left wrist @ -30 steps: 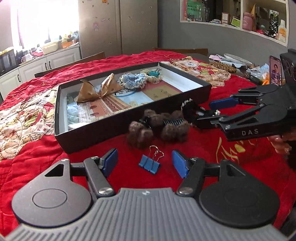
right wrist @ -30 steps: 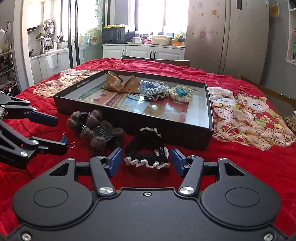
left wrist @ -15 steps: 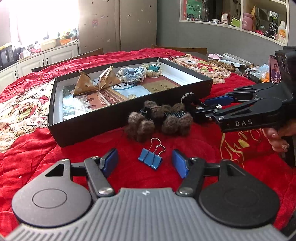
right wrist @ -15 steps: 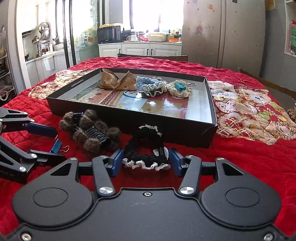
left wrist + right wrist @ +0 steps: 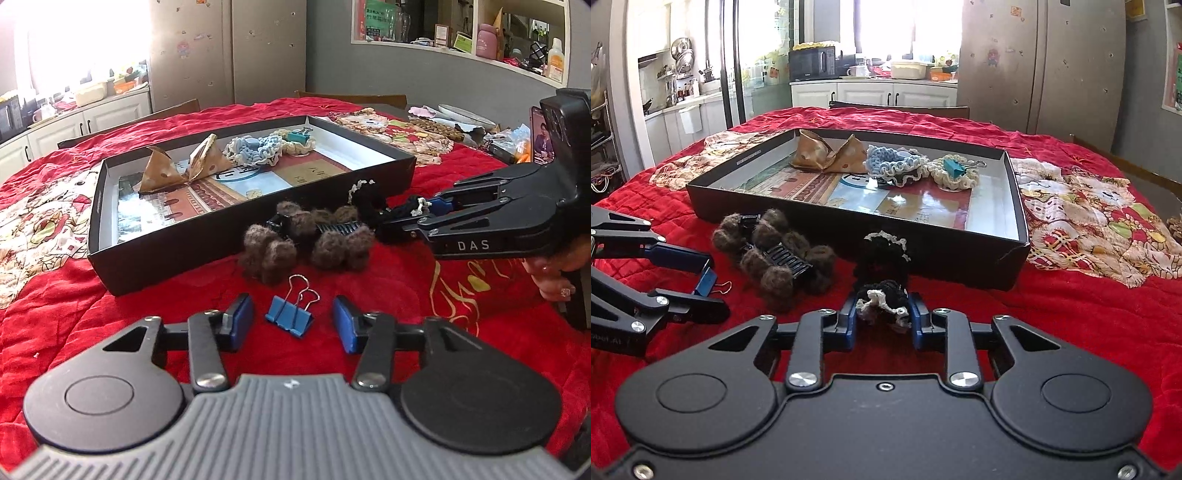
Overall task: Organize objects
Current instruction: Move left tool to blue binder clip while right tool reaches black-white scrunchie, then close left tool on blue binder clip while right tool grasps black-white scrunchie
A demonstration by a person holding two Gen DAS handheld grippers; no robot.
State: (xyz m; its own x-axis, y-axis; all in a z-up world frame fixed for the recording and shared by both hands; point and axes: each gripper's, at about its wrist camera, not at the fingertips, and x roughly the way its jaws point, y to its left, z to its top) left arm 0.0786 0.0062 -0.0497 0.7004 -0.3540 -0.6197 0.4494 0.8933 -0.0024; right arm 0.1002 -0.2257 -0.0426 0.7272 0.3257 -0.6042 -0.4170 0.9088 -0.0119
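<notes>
The right claw (image 5: pixel 882 319) pinches a black scrunchie (image 5: pixel 882 295) between its blue pads, low over the red cloth (image 5: pixel 1071 314) and just in front of the tray (image 5: pixel 1015 221). The scrunchie is a ruffled black ring with a cream crocheted edge; squeezed, it stretches away from the claw toward the tray wall, its far loop standing up with the cream trim on top (the near end bunches between the pads). Seen from the left wrist, its long axis runs left from the right claw (image 5: pixel 402 218) and ends beside the hair clip (image 5: pixel 314 240).

The left claw (image 5: pixel 293 323) is spread wide, with a blue binder clip (image 5: pixel 290 314) lying between its pads and touching neither. The clip's wire handles point away, toward the hair clip, a black comb clip studded with brown fuzzy pompoms that lies against the tray's front wall.
</notes>
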